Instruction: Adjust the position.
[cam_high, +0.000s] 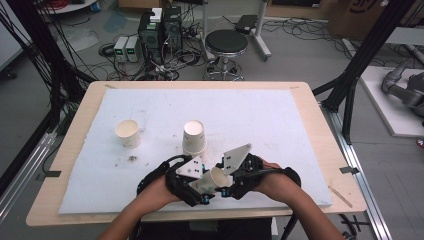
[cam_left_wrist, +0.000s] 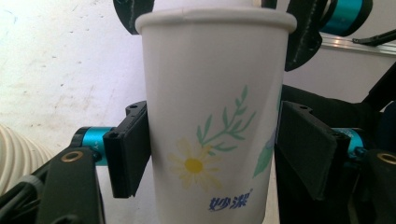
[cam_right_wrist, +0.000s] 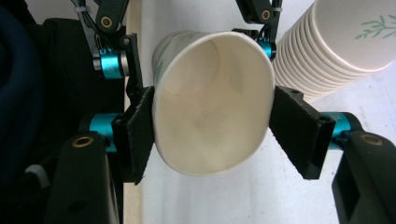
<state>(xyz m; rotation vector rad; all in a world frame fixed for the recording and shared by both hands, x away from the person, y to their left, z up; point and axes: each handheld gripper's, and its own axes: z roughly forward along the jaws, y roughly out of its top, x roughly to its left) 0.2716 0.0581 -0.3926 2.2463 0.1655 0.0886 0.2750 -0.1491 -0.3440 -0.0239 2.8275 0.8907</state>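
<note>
Both grippers squeeze 1 paper cup (cam_high: 216, 179) between them: left gripper (cam_left_wrist: 211, 154), right gripper (cam_right_wrist: 212, 126). Nearby stand 1 stack of cups (cam_high: 194, 138) and 1 lone cup (cam_high: 128, 133).

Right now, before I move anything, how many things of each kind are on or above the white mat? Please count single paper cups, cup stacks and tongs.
Single paper cups: 2 (standing cup; held cup between both tongs)
Cup stacks: 1 (cup stack)
Tongs: 2 (left tongs; right tongs)
Total: 5
</note>
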